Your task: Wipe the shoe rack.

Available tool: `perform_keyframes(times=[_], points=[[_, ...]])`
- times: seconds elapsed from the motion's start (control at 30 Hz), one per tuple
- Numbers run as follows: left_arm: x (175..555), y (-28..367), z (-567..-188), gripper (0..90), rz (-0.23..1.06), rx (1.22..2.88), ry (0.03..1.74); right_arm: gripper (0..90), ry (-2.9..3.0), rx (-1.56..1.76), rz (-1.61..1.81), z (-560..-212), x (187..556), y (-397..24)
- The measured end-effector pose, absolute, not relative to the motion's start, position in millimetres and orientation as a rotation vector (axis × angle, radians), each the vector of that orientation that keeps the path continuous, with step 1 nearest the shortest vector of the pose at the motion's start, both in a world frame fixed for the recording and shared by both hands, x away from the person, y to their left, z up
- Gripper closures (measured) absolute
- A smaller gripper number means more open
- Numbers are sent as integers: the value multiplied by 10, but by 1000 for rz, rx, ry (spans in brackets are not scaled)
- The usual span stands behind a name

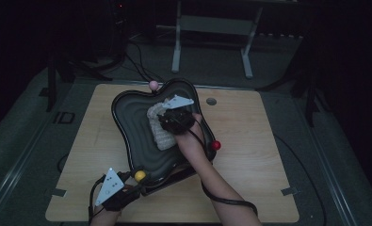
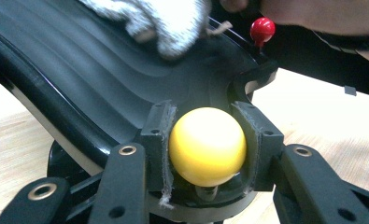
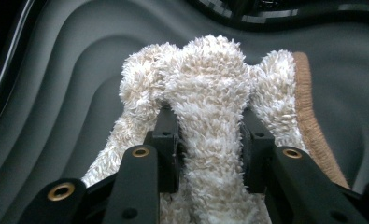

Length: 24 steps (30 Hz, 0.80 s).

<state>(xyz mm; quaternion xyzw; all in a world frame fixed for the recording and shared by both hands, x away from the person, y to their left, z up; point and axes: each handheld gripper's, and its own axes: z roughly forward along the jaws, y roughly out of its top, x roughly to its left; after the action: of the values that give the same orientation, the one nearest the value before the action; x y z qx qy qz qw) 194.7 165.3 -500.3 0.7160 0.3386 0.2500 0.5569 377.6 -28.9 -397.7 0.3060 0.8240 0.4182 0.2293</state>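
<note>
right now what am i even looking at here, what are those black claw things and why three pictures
A person sits at a wooden table and holds a hand-held two-jaw gripper in each hand; there is no robot arm. The high view looks down from above. The other two pictures come from cameras riding on each gripper, looking along its jaws. On the table lies a wavy black tray with coloured ball knobs at its corners. The left gripper is shut on the yellow ball. The right gripper pinches a fluffy cream cloth lying in the tray.
</note>
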Motion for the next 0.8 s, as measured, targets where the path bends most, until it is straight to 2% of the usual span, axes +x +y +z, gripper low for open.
perform_keyframes(times=[0.8], points=[[1942,1642,-5004,592,591,1687,808,664,2352,731,1157,-4458,2979,-719]])
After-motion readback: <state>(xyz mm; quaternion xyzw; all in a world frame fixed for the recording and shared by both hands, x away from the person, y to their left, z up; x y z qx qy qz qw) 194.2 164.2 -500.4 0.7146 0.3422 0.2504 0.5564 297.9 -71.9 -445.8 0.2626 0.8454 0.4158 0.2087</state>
